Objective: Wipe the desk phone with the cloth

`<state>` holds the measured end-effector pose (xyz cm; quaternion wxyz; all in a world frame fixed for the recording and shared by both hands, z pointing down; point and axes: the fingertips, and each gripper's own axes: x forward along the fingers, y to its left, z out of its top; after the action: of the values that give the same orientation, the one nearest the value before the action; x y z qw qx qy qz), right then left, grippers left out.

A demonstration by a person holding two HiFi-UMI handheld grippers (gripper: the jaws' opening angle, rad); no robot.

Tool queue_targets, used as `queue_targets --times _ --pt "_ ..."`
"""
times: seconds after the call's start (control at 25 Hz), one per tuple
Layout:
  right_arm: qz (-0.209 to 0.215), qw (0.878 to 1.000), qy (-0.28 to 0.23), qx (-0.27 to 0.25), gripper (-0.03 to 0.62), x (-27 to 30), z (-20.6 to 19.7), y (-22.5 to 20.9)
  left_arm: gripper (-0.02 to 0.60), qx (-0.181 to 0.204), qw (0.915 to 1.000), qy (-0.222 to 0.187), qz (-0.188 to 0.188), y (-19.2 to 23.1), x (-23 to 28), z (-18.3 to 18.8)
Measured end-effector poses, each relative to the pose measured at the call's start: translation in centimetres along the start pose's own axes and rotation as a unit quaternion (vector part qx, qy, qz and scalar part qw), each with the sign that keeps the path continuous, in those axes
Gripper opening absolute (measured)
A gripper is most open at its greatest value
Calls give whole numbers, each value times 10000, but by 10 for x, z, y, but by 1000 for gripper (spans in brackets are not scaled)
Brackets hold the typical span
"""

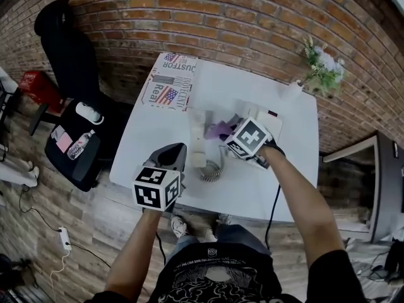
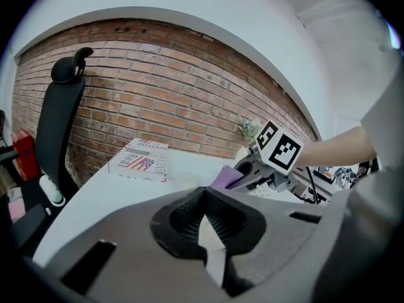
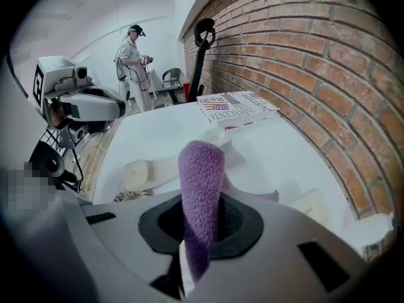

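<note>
**Desk phone** (image 1: pixel 273 123): cream, seen on the white table (image 1: pixel 287 175), right of centre. The handset (image 1: pixel 199 141) was laid off the base to its left, with the coiled cord (image 1: pixel 211 171) at its near end.
**Cloth** (image 3: pixel 202 169): purple and fleecy, pinched upright between the closed jaws of the right gripper (image 3: pixel 202 216), close to the phone base.
**Left gripper** (image 2: pixel 203 197): jaws met tip to tip with nothing held, positioned over the table's near edge.
**Newspaper** (image 1: pixel 169 81): folded, laid at the far left corner.
</note>
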<state>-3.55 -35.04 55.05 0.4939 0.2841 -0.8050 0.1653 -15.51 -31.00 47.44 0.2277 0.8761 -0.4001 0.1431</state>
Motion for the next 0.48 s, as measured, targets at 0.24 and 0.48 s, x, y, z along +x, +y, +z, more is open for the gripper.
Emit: queue_targets --times 0.24,0.48 --pt "-106 9992 -140 359 43 -2 -7 17 2 190 9995 101 -223 -3 -7 -4" --pt "-186 9965 -358 732 43 -4 -15 33 2 414 9979 201 -455 -14 -12 -10"
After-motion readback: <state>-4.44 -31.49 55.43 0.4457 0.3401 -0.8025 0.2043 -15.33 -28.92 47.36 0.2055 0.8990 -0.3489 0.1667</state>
